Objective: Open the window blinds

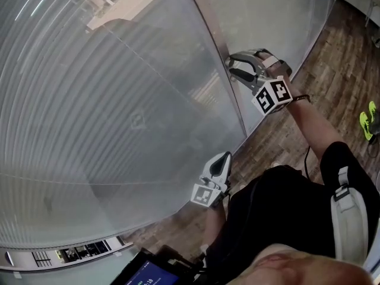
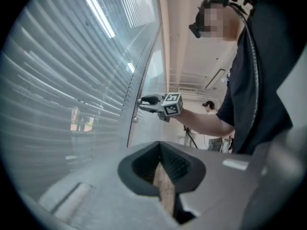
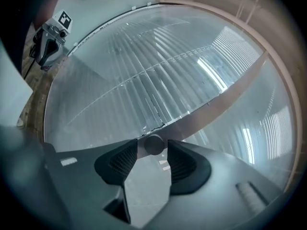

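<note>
Right hand-held gripper [image 3: 151, 150], jaws apart around the blind knob [image 3: 154, 144], not pinching; off-centre closing risks slipping; left hand-held gripper [image 2: 162, 169] closed, empty

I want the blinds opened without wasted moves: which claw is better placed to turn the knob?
Right. The right claw has its jaws open on either side of the round knob on the window frame. The left claw is shut and well away from the knob.
</note>
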A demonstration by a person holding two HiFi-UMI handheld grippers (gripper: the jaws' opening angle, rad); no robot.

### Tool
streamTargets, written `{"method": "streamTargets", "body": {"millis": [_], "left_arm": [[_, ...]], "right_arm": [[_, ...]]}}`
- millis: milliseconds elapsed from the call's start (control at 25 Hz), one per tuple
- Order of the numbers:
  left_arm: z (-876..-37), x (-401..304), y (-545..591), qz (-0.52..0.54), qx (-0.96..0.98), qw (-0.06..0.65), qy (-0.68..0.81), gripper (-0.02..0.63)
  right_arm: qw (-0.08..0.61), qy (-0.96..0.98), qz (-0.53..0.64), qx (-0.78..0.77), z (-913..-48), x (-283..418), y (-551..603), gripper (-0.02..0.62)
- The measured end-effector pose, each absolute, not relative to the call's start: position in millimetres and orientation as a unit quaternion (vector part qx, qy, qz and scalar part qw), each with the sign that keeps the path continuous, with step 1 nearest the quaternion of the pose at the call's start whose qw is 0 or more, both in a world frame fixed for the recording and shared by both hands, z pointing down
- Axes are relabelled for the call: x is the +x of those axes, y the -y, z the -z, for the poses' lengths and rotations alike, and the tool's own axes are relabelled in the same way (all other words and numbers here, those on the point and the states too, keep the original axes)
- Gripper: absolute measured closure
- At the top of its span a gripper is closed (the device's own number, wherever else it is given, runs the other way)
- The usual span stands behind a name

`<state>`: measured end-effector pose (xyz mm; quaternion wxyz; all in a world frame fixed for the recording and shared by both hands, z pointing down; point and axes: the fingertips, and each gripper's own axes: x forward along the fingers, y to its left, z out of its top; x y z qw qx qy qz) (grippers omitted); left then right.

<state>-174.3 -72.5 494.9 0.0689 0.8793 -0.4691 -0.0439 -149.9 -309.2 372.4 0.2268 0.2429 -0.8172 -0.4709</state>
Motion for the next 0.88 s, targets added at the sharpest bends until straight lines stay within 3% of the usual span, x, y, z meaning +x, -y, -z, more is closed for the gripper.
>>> {"method": "streamTargets", "body": {"millis": [400, 880], "left_arm": [[-505, -186, 68, 0.040, 0.875, 0.073, 0.477, 0.604], [-505, -185, 66, 0.039, 0.876, 0.076, 0.474, 0.604]], "right_arm": [[0.242, 0.781, 0.516, 0.256, -375, -154, 313, 0.476], [0.242, 0.787, 0.500, 0.268, -372, -153, 313, 0.477]]}}
